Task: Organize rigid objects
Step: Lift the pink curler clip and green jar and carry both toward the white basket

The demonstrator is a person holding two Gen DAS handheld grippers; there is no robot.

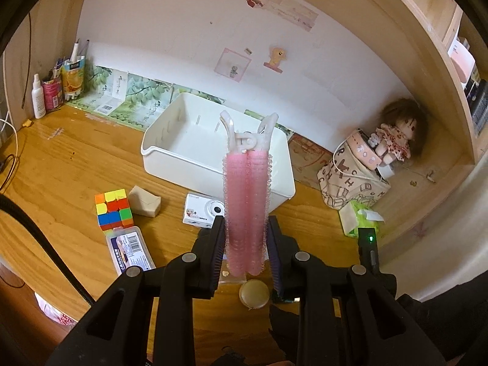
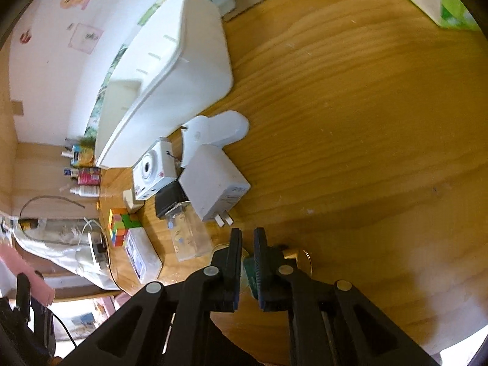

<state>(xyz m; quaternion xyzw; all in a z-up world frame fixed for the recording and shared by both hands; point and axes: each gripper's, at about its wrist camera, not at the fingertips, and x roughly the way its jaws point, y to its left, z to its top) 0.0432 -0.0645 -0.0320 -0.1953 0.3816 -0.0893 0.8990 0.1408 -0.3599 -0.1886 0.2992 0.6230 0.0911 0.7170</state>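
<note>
- Pink hair-roller clip [image 1: 246, 204] clamped between left gripper [image 1: 246, 244] pads, upright above desk [image 1: 61, 158], in front of white bin [image 1: 195, 164] near back edge.
- Best carried forward over near rim, lowered inside, then released.
- Right gripper [image 2: 247, 244] nearly together on a greenish item, identity unclear, near round gold piece [image 2: 300, 259].

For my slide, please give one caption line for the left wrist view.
Left gripper shut on a pink hair-roller clip, held above the wooden desk before an empty white bin.
</note>
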